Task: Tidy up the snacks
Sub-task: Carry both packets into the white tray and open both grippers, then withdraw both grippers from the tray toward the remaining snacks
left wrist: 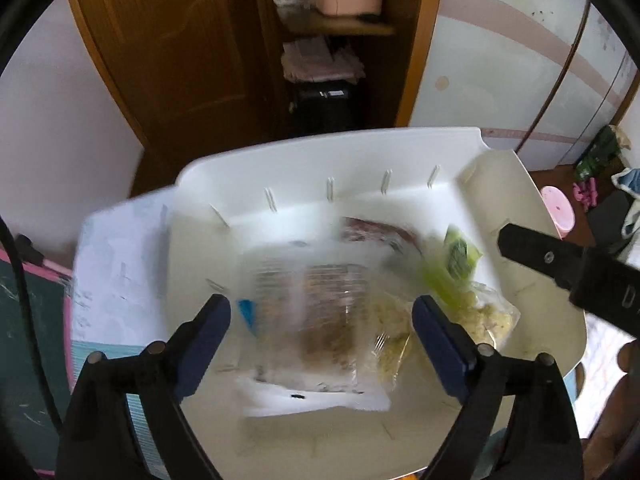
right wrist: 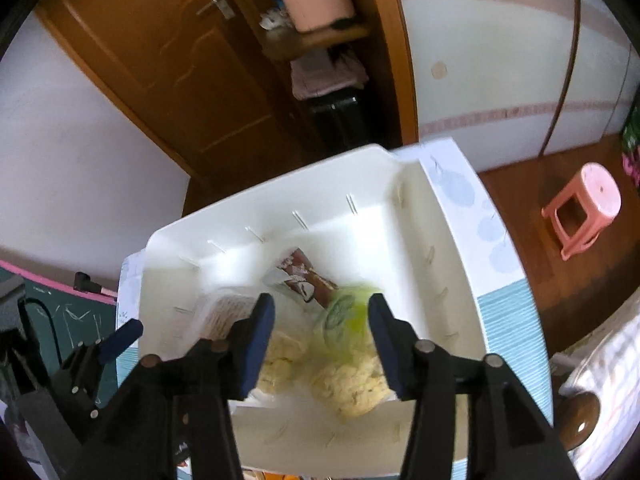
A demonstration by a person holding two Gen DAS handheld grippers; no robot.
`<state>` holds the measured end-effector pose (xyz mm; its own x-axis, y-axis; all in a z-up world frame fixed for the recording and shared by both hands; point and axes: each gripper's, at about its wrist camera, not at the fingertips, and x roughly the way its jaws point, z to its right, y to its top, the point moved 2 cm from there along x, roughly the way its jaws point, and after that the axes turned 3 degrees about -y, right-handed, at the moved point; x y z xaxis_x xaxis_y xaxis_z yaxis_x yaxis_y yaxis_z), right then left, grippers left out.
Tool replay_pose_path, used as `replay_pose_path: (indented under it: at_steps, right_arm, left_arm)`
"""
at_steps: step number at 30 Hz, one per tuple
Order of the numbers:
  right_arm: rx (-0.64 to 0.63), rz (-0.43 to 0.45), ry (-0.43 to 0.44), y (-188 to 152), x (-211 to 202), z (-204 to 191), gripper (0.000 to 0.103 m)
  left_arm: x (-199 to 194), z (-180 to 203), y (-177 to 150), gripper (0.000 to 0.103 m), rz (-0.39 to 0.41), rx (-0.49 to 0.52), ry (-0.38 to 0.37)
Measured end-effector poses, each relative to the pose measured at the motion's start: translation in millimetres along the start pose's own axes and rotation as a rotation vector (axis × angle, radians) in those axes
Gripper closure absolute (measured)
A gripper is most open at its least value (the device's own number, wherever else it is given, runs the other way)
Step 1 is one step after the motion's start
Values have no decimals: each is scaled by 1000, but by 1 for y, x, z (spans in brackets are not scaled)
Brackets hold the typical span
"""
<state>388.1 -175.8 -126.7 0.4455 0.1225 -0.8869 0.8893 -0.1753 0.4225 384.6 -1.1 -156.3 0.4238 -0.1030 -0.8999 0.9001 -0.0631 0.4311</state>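
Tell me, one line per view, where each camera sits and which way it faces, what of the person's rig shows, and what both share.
Left wrist: sits on the left gripper, angled down into the white bin over a clear packet of brown snack; its own blue fingers show, open, and the right gripper's finger at right.
Right wrist: sits on the right gripper, angled down at the bag of yellow snack; its fingers show, open, and the left gripper at lower left.
Shared: bin, snack bags, wooden door, pink stool.
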Motion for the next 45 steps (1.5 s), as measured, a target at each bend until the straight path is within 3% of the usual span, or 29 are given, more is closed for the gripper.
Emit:
replay_pose_path:
  at_steps: [3, 5, 9, 22, 33, 45]
  right_arm:
    - [-16, -15, -6, -4, 6, -1, 43]
    - [-24, -15, -18, -6, 8, 0, 42]
    - [-20, -5, -29, -4, 12, 4, 34]
    - [0, -1, -12, -16, 0, 2, 33]
    - [-44, 56, 0, -29, -49, -21, 33]
    - [-136, 152, 6, -64, -128, -52, 33]
  left_arm:
    - [8, -1, -2, 9, -7, 3, -2]
    - [8, -3, -4, 0, 3, 11, 15]
    - [7, -6, -6, 0, 15, 23, 31]
    - [-17, -8, -22, 0, 9, 50, 34]
    - [-79, -9, -30, 0, 66, 75, 42]
    - [-184, -31, -61, 0, 157, 127, 15]
